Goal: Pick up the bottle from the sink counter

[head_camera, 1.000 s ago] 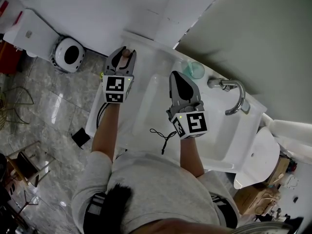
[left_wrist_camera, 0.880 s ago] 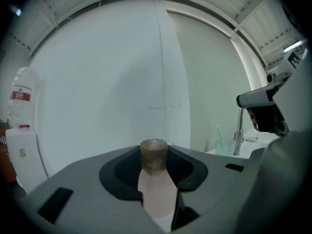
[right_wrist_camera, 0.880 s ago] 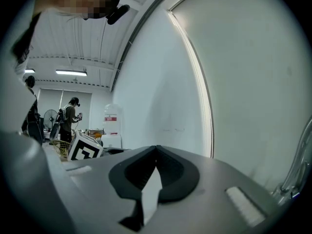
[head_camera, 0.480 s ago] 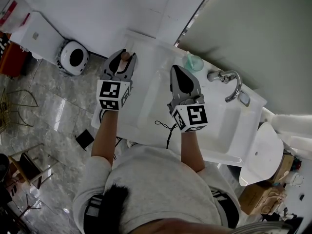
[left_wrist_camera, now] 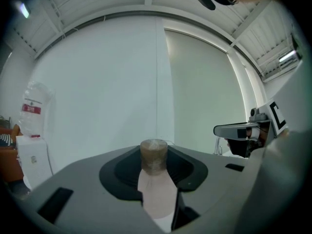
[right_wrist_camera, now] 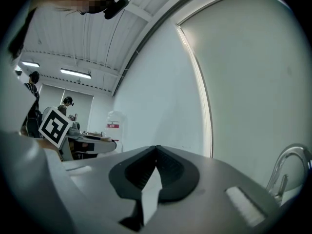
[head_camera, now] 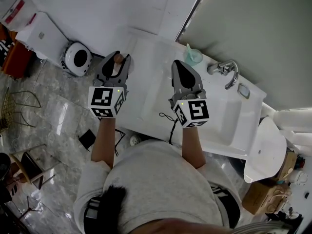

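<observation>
Bright, even indoor light; sharp head view, fisheye-warped gripper views, dark corners.

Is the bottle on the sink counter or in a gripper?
In a gripper: the left gripper is shut on the bottle, whose brown cap stands upright above the jaws.

Grey short-sleeved shirt on the person. The left gripper and the right gripper are grey shells with black inner pads. The left cube and right cube are white with black square markers and a tiny green light each. A thin black cord trails off the right one.
</observation>
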Demonstrator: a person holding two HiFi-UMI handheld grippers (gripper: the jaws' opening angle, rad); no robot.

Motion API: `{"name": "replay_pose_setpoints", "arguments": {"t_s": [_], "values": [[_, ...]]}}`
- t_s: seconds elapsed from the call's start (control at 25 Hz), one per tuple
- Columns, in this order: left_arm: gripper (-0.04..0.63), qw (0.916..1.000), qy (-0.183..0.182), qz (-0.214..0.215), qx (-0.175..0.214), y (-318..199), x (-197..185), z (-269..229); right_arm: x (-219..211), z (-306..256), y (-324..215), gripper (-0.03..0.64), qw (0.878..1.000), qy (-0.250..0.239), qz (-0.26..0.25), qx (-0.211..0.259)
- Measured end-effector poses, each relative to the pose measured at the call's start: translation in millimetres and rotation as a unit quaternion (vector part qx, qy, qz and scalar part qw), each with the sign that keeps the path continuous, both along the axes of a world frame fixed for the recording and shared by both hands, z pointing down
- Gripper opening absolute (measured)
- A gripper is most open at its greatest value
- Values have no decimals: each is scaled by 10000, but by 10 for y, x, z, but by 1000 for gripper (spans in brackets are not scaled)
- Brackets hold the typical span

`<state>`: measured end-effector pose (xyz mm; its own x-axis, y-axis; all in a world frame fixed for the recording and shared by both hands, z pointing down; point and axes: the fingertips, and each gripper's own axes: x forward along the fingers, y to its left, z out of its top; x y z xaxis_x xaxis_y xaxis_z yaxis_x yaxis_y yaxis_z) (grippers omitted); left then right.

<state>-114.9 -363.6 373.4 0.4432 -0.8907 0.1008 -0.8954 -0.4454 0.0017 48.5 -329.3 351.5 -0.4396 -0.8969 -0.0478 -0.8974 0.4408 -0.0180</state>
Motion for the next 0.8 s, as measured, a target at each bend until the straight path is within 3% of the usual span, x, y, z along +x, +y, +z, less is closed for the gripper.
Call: {"name": "replay_pose_setpoints", "arguments": {"t_s": [0.8], "values": [[140, 9974, 138, -371, 595, 1132, -618, -588, -249, -330, 941, 11, 9992, 167, 59, 362]]}}
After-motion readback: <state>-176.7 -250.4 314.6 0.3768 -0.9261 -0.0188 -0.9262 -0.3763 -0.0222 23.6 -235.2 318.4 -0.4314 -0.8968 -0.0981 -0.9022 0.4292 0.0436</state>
